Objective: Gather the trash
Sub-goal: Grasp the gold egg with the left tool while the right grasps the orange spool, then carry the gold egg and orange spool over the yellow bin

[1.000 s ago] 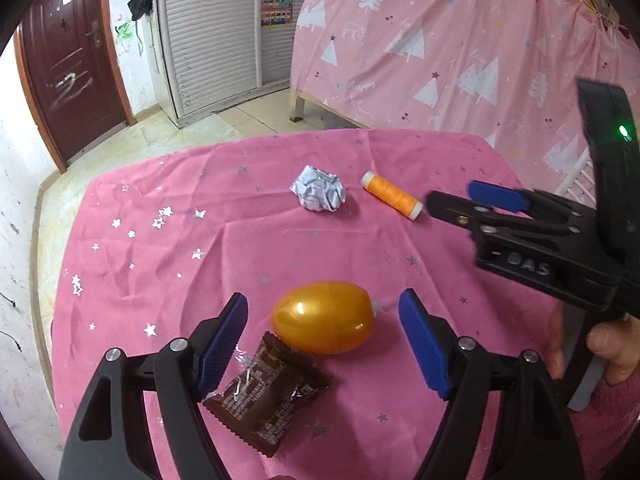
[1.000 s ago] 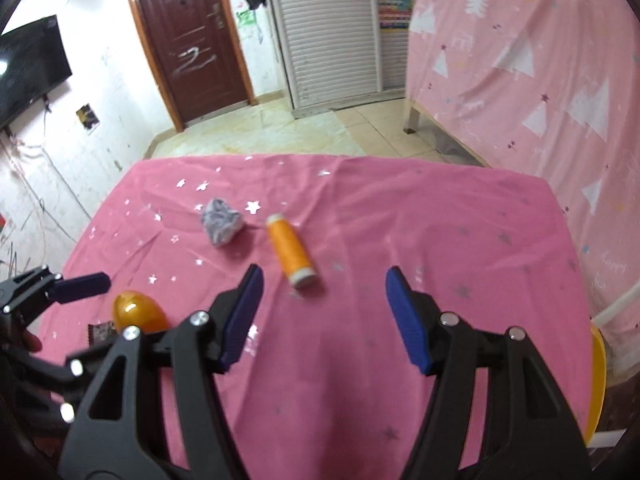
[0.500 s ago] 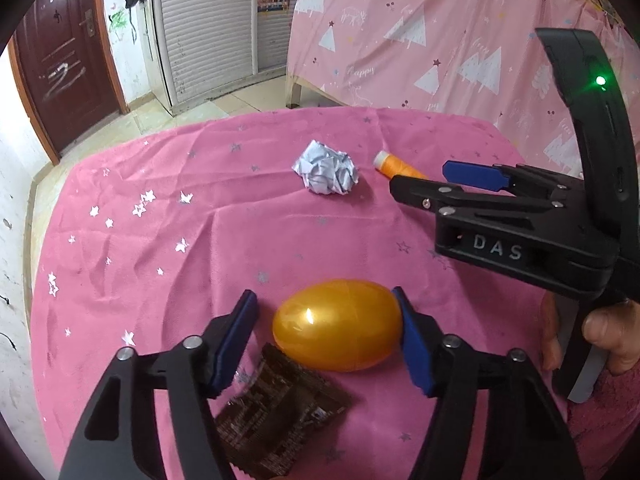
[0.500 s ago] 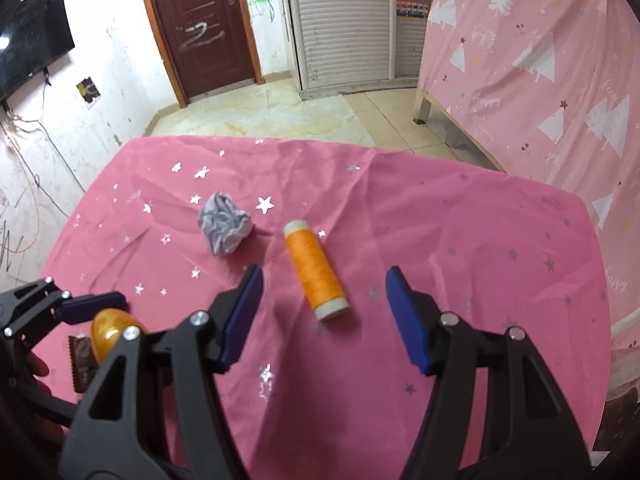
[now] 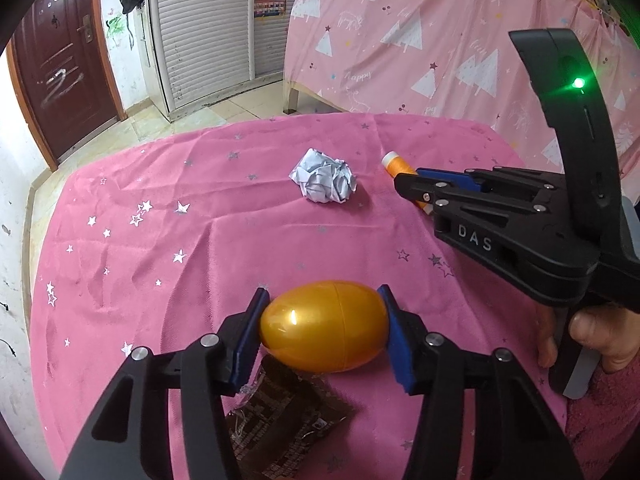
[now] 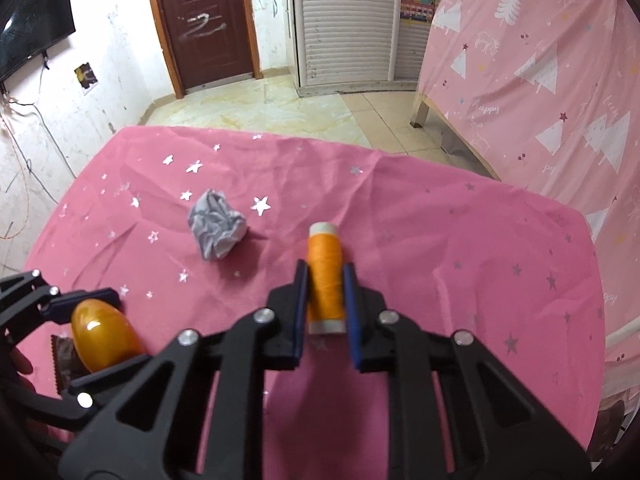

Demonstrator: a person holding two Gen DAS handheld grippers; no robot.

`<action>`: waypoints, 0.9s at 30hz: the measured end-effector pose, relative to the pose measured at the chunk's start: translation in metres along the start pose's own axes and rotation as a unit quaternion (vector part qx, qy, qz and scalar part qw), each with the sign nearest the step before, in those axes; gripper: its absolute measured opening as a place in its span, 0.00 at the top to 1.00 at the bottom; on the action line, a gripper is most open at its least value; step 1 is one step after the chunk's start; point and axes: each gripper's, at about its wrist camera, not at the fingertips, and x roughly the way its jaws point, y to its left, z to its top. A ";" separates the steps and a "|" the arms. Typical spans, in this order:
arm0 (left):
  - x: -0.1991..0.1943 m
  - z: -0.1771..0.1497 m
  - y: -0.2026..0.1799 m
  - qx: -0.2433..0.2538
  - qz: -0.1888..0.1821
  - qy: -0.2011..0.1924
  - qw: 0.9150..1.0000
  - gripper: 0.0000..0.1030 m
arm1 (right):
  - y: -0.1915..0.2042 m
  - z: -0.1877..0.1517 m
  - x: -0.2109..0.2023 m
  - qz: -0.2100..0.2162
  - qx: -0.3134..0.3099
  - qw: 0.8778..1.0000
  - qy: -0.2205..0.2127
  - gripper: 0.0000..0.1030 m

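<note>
My left gripper (image 5: 322, 330) is shut on a golden plastic egg (image 5: 325, 327), its blue pads touching both ends. A brown snack wrapper (image 5: 280, 420) lies on the cloth just under and behind the egg. A crumpled white paper ball (image 5: 323, 181) sits mid-table. My right gripper (image 6: 326, 312) is shut on an orange thread spool (image 6: 325, 276), pads against its sides. The paper ball (image 6: 216, 230) lies left of the spool. The egg (image 6: 105, 338) and left gripper show at lower left in the right wrist view.
A pink star-print tablecloth (image 5: 160, 240) covers the table. A pink tree-print curtain (image 5: 420, 40) hangs behind on the right. A brown door (image 6: 204, 20) and white shutter cabinet (image 6: 344, 20) stand beyond the tiled floor. The table's right edge (image 6: 596, 264) is near.
Both grippers moved forward and closed: the left jaws closed onto the golden egg, the right jaws closed onto the orange spool. The paper ball and wrapper stayed put.
</note>
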 end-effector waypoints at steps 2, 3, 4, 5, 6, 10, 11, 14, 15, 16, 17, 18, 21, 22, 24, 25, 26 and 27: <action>-0.001 -0.001 0.001 -0.001 -0.002 0.000 1.000 0.52 | 0.001 -0.001 -0.003 -0.003 0.000 1.000 -0.004 0.84; -0.002 -0.001 0.001 0.000 -0.001 -0.001 1.000 0.53 | 0.002 -0.001 -0.005 -0.003 0.001 1.000 -0.006 0.84; -0.004 -0.001 0.000 0.001 0.000 -0.003 1.000 0.53 | 0.002 -0.002 -0.008 -0.004 0.003 1.000 -0.009 0.84; -0.005 -0.001 -0.001 0.002 0.001 -0.004 1.000 0.52 | 0.000 -0.002 -0.010 -0.004 0.004 1.000 -0.011 0.84; -0.008 -0.001 -0.002 0.003 0.001 -0.006 1.000 0.52 | -0.001 -0.002 -0.013 -0.005 0.006 1.000 -0.013 0.84; -0.017 0.001 -0.009 0.009 0.004 -0.014 1.000 0.52 | -0.006 -0.005 -0.022 -0.006 0.011 1.000 -0.020 0.84; -0.020 0.002 -0.012 0.011 0.006 -0.016 1.000 0.52 | -0.009 -0.006 -0.026 -0.005 0.014 1.000 -0.023 0.84; -0.025 0.004 -0.023 0.020 0.007 -0.020 1.000 0.52 | -0.021 -0.010 -0.038 -0.010 0.025 0.999 -0.034 0.84; -0.026 0.005 -0.027 0.024 0.008 -0.021 0.999 0.52 | -0.026 -0.011 -0.042 -0.010 0.029 0.999 -0.037 0.84; -0.027 0.006 -0.033 0.028 0.008 -0.022 0.999 0.52 | -0.033 -0.014 -0.047 -0.013 0.035 0.999 -0.040 0.84; -0.029 0.007 -0.038 0.032 0.006 -0.023 0.999 0.52 | -0.038 -0.015 -0.050 -0.016 0.040 0.998 -0.043 0.84; -0.030 0.008 -0.044 0.036 0.005 -0.024 0.999 0.52 | -0.044 -0.018 -0.055 -0.018 0.046 0.998 -0.046 0.84; -0.031 0.012 -0.062 0.049 0.000 -0.025 0.999 0.52 | -0.064 -0.025 -0.066 -0.026 0.061 0.996 -0.054 0.84; -0.031 0.013 -0.069 0.052 -0.003 -0.025 0.998 0.52 | -0.072 -0.029 -0.072 -0.029 0.069 0.996 -0.058 0.84; -0.032 0.015 -0.081 0.060 -0.007 -0.024 0.998 0.52 | -0.087 -0.034 -0.079 -0.036 0.081 0.994 -0.063 0.84; -0.031 0.016 -0.090 0.066 -0.009 -0.024 0.997 0.52 | -0.093 -0.038 -0.082 -0.038 0.086 0.993 -0.065 0.84; -0.031 0.017 -0.098 0.072 -0.011 -0.023 0.997 0.52 | -0.103 -0.044 -0.087 -0.042 0.096 0.992 -0.068 0.84; -0.030 0.018 -0.105 0.077 -0.013 -0.023 0.997 0.52 | -0.110 -0.048 -0.090 -0.045 0.102 0.991 -0.070 0.84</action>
